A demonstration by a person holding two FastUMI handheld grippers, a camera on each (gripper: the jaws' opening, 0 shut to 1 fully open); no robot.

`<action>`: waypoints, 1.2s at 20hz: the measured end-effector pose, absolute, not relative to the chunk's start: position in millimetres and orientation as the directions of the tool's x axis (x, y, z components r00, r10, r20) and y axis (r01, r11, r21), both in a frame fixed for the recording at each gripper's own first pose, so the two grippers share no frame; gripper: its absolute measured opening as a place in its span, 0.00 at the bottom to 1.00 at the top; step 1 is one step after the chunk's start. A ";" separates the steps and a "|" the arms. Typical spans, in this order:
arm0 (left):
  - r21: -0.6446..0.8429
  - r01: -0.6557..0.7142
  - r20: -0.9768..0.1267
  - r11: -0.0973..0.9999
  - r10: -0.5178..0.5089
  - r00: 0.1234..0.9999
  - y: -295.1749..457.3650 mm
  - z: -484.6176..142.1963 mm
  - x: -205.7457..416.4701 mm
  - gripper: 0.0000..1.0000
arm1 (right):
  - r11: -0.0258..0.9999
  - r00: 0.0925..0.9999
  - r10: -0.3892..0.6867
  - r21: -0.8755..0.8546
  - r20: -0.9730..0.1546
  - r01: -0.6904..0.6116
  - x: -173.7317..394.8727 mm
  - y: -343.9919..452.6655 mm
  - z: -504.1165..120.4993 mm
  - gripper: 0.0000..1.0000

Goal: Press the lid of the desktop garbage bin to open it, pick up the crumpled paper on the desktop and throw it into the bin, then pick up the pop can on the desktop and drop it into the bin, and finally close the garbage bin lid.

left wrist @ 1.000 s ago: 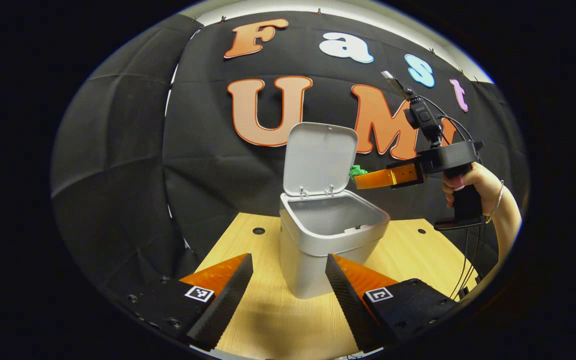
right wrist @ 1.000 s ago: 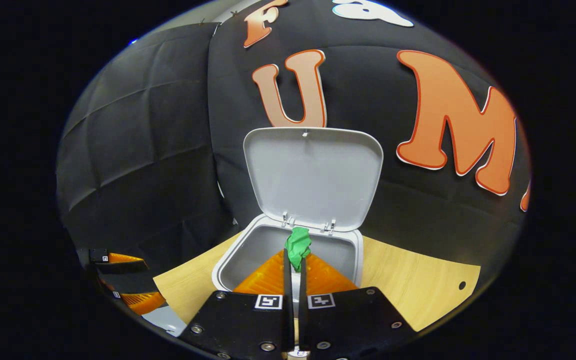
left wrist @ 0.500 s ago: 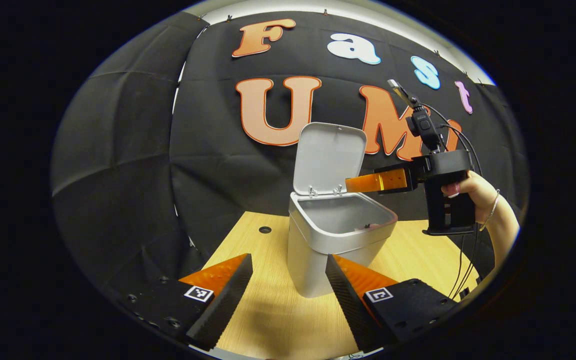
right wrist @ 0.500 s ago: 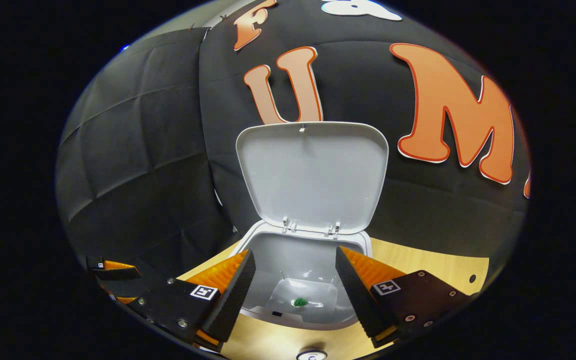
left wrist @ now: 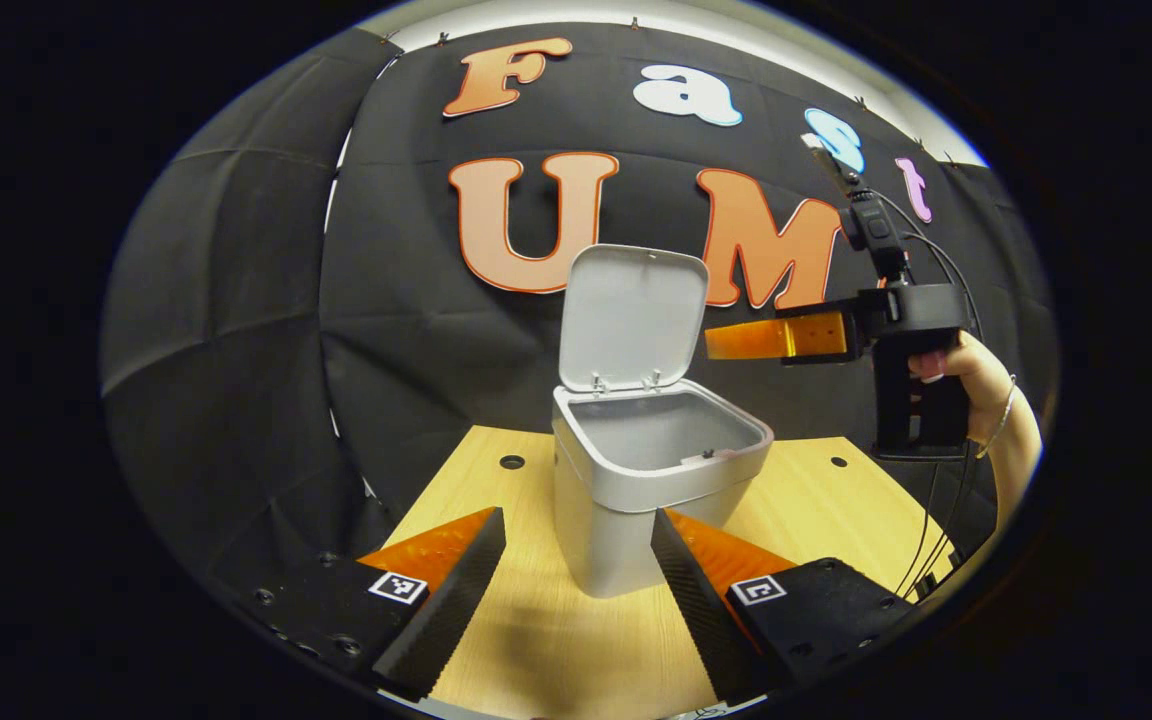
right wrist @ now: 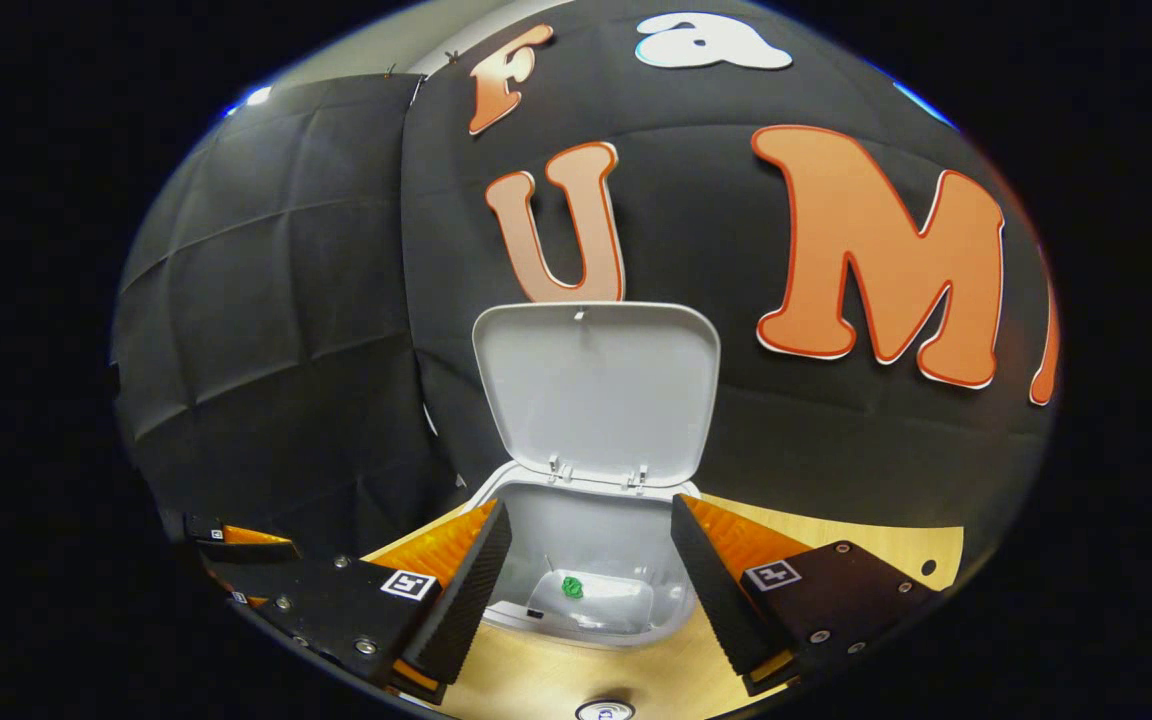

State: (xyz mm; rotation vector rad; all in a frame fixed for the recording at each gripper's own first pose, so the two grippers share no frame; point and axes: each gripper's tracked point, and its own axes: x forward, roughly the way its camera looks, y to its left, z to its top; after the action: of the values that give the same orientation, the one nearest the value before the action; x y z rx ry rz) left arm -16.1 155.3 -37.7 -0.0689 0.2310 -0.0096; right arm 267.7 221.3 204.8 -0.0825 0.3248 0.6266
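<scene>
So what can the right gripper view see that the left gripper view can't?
The right gripper view looks down into the bin and sees the green crumpled paper on its bottom. The left gripper view sees the bin from the side, plus the right gripper held open in a hand up beside the lid. Both see the open bin, its raised lid and the wooden table.

One grey plastic bin (left wrist: 636,500) with one raised lid (left wrist: 631,315), one green crumpled paper (right wrist: 571,587), two round table holes (left wrist: 512,462) and two grippers (left wrist: 576,560) are counted.

green crumpled paper (right wrist: 571,587) lies inside open grey bin (left wrist: 636,500).
</scene>
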 end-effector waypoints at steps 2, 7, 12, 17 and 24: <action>-0.058 0.027 -0.231 0.998 -0.040 0.972 141.1 -40.2 -14.1 0.94 | 0.823 0.785 0.548 0.019 -0.288 -0.568 259.7 199.7 217.9 0.96; -0.034 0.096 -0.235 0.995 -0.102 0.967 101.3 -44.5 -11.0 0.94 | 0.869 0.848 0.486 0.017 -0.212 -0.495 240.4 133.9 246.3 0.96; -0.047 0.183 -0.259 0.982 -0.188 0.947 51.0 -61.3 -7.3 0.94 | 0.913 0.896 0.397 -0.012 -0.199 -0.407 217.9 67.4 243.7 0.96; -0.047 0.291 -0.273 0.956 -0.293 0.917 1.1 -85.7 -1.8 0.94 | 0.945 0.925 0.314 -0.020 -0.212 -0.326 191.2 7.7 231.0 0.96; -0.039 0.397 -0.344 0.917 -0.386 0.856 -56.8 -136.8 17.8 0.95 | 0.978 0.946 0.204 0.008 -0.252 -0.209 164.2 -62.5 212.5 1.00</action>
State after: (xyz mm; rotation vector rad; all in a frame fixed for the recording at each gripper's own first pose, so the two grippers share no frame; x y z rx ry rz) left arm 17.8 -56.8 -136.8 0.0333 0.3543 -0.4113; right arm 164.2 -62.5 212.5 -0.0189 0.2544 0.2100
